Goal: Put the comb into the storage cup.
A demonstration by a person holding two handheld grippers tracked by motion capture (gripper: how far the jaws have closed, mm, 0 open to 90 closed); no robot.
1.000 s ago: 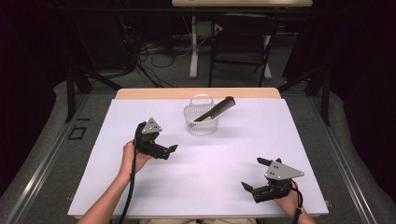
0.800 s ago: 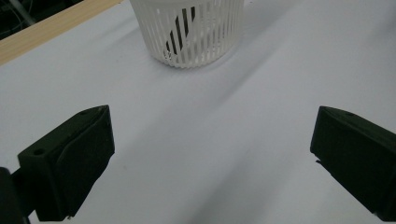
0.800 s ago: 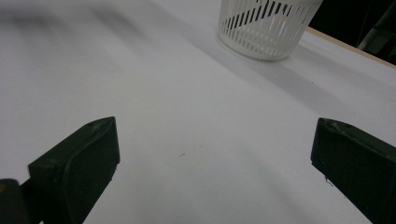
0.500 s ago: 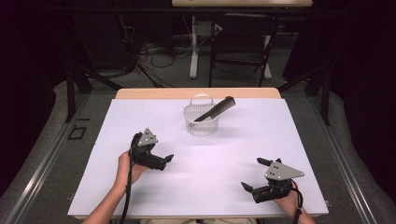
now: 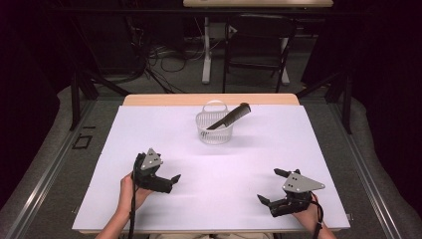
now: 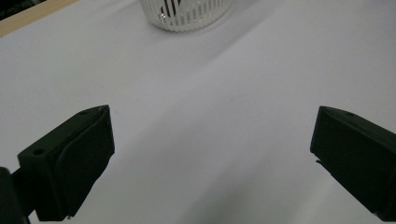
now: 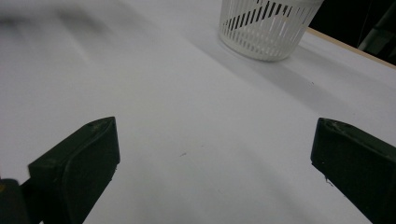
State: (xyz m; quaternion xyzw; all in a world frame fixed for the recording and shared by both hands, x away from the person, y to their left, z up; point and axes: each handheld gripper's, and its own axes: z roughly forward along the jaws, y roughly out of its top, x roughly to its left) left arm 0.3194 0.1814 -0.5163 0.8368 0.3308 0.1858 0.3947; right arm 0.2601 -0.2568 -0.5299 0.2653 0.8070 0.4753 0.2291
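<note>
A white slatted basket (image 5: 215, 130) stands at the table's far middle, with a black comb (image 5: 230, 116) leaning in it, its end sticking out over the right rim. My left gripper (image 5: 170, 181) is held low over the near left of the white table top (image 5: 149, 134), open and holding nothing. In the left gripper view its jaws (image 6: 212, 128) stand wide apart and the basket (image 6: 187, 14) is far ahead. Near the front right my right gripper (image 5: 268, 186) rests open and holds nothing. The right gripper view puts the basket (image 7: 266, 30) ahead and to the right of the gripper (image 7: 215, 140).
A wooden strip (image 5: 209, 99) borders the table's far edge. Beyond it are table legs, cables (image 5: 169, 55) and a dark chair (image 5: 259, 45) on the floor. Bare white surface lies between the grippers and the basket.
My left gripper has drawn back from the middle left toward the near edge. The right gripper, basket and comb have not moved.
</note>
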